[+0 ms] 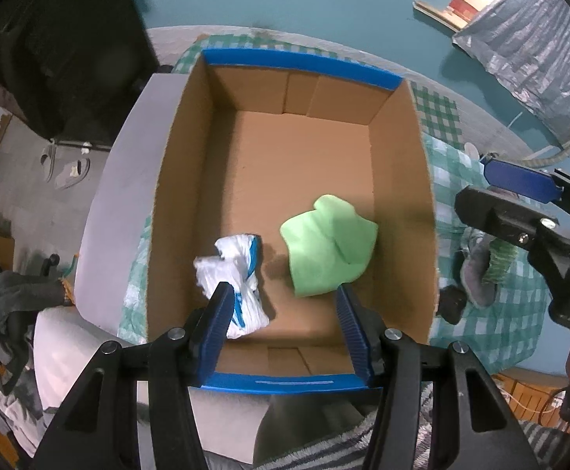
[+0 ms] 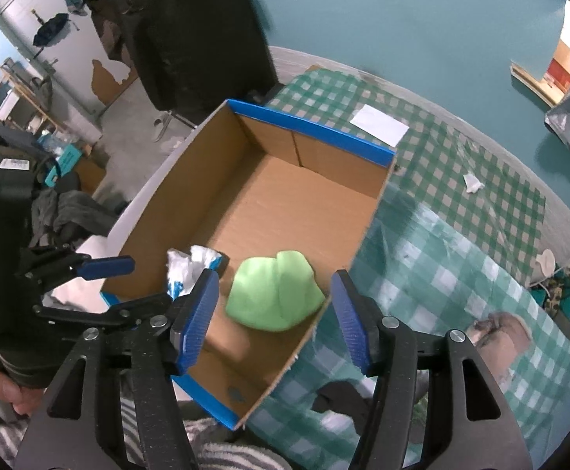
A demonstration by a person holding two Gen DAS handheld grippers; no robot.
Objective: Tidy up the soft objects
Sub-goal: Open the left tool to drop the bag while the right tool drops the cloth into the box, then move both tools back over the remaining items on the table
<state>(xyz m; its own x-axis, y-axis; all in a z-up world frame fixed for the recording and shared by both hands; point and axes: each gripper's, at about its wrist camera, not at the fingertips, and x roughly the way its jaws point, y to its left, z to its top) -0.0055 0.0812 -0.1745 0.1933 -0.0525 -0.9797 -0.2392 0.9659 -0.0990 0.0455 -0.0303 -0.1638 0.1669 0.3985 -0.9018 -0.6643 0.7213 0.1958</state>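
An open cardboard box (image 1: 402,164) with blue-taped ends sits on a green checked cloth. Inside lie a light green soft cloth (image 1: 328,246) and a crumpled white piece with blue trim (image 1: 234,274). My left gripper (image 1: 283,297) is open and empty, hovering over the box's near end. My right gripper (image 2: 273,293) is open and empty above the box's right wall; the green cloth (image 2: 273,297) and white piece (image 2: 185,266) show between and left of its fingers. Each gripper appears in the other's view, right (image 1: 520,196) and left (image 2: 101,274).
On the checked tablecloth (image 2: 461,243) right of the box lie a grey and green striped soft item (image 1: 484,270), a black piece (image 2: 343,399), a brown soft item (image 2: 500,333), a white paper (image 2: 379,125) and small white scraps (image 2: 473,184). A dark chair (image 2: 191,39) stands behind.
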